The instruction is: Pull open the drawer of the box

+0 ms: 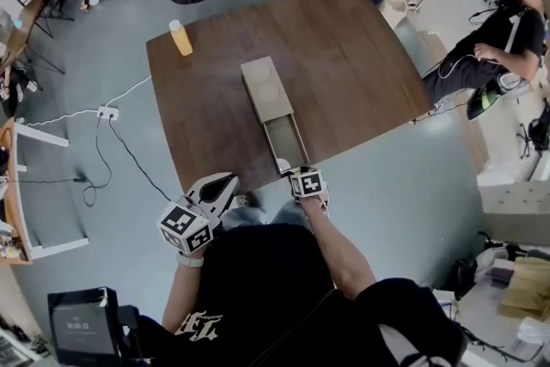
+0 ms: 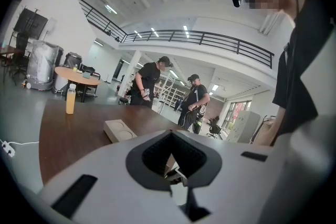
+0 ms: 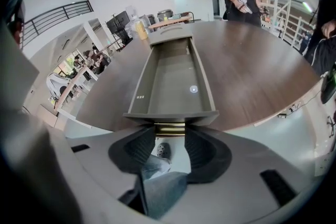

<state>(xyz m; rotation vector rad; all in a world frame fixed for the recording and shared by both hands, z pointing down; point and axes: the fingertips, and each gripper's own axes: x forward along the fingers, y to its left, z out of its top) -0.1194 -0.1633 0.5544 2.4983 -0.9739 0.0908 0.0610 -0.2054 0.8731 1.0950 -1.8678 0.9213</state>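
**Drawer pulled out, right tongs on the handle**

- The long grey-tan box [image 1: 265,88] lies mid-way on the dark brown wooden tabletop [image 1: 361,73], its long axis running away from the person. The left gripper view shows 2 round recesses in its lid.
- The grey drawer [image 3: 168,76] is slid well out of the near end of the box. Its front sits at the near tabletop edge, and the inside is bare apart from a small bright spot on the floor.
- The right tongs [image 3: 169,132] point steeply down at the drawer front. The jaws stand wide and are clamped on the brass bar handle [image 3: 169,128], with 1 pad at each end of it.
- The left tongs [image 2: 170,135] are clenched tip to tip with nothing between them. They are held roughly level off the near tabletop edge, to the left of the drawer and not touching box or drawer.
- A clear bottle of orange liquid [image 1: 180,38] stands upright near the far left corner, well apart from the box.
- 2 people in black are beyond the far side of the tabletop.
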